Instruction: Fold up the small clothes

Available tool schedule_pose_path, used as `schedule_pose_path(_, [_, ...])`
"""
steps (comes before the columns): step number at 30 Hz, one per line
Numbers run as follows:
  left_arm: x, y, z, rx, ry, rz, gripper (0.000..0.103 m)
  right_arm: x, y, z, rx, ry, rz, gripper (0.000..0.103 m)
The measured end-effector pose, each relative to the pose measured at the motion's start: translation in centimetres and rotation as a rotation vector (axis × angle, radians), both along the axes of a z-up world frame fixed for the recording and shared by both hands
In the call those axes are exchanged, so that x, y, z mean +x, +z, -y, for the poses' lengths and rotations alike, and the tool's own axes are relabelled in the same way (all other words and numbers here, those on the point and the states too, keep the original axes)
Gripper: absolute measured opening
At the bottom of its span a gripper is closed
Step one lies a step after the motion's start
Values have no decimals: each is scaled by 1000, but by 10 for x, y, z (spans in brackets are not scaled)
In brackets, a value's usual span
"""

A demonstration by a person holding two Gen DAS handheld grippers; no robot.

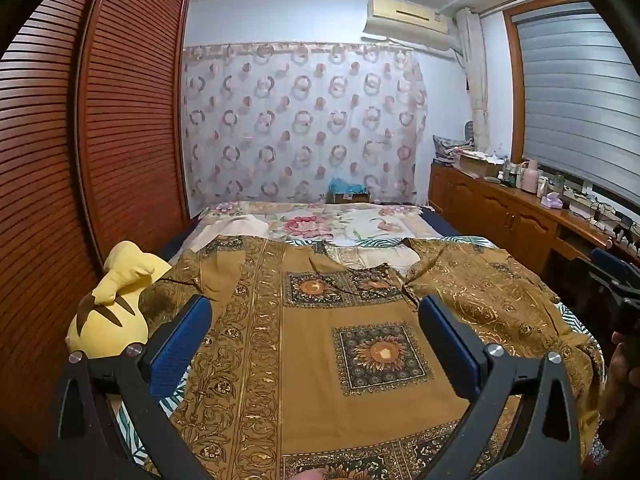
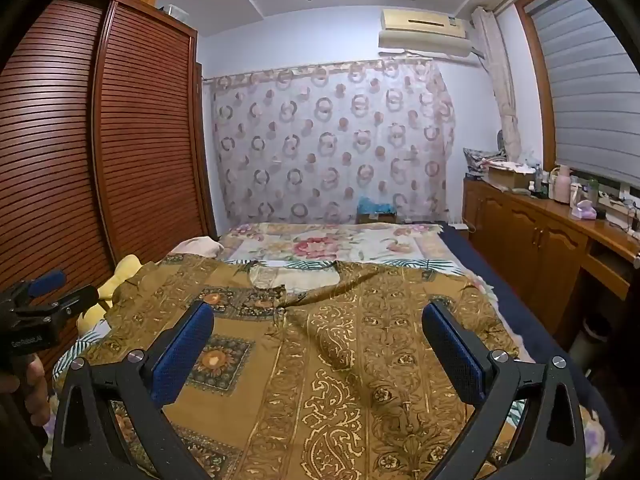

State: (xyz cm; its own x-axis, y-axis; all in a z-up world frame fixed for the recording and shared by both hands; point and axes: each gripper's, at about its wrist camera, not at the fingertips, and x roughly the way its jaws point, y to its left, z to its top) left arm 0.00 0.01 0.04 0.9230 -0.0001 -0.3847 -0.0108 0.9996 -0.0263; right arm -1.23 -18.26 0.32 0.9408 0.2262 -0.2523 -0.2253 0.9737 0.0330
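Mustard-gold printed cotton shirt [image 1: 320,320] with dark sunflower squares: spread flat on the bed [image 1: 360,220], lying beneath and ahead of both tongs. Left tongs [image 1: 316,320]: blue pads wide apart, holding nothing. Right tongs [image 2: 318,328]: likewise apart, empty. Yellow plush toy [image 1: 116,300]: just left of the left tongs, beside the shirt's sleeve.

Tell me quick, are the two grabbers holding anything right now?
Left gripper: open wide, holding nothing, above the brown patterned shirt.
Right gripper: open wide, holding nothing, above the same shirt.
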Motion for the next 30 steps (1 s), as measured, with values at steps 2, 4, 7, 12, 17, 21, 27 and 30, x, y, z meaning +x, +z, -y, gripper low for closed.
schedule_pose_path(2, [-1,0,0,1,1,9,103,0,0,1,0,1,1,103])
schedule_pose_path(4, [-1,0,0,1,1,11,103,0,0,1,-1,1,3,103])
schedule_pose_path(7, [-1,0,0,1,0,14,103,-1,0,-1,-10,-1,3,103])
schedule_pose_path(12, [-2,6,-4,1,3,16,103,-1,-1,-3,-16,-3,10,103])
schedule_pose_path(17, [-2,5,-2,3,6,15,103,-2,0,-2,-15,2,15,103])
schedule_pose_path(21, [-2,8,-8,3,3,15,103,-2,0,-2,-12,3,14,103])
schedule_pose_path(27, [-1,8,-5,5,1,15,103,-3,0,-1,-11,2,15,103])
schedule_pose_path(30, [-1,8,-4,6,2,14,103,-3,0,-1,-10,3,16,103])
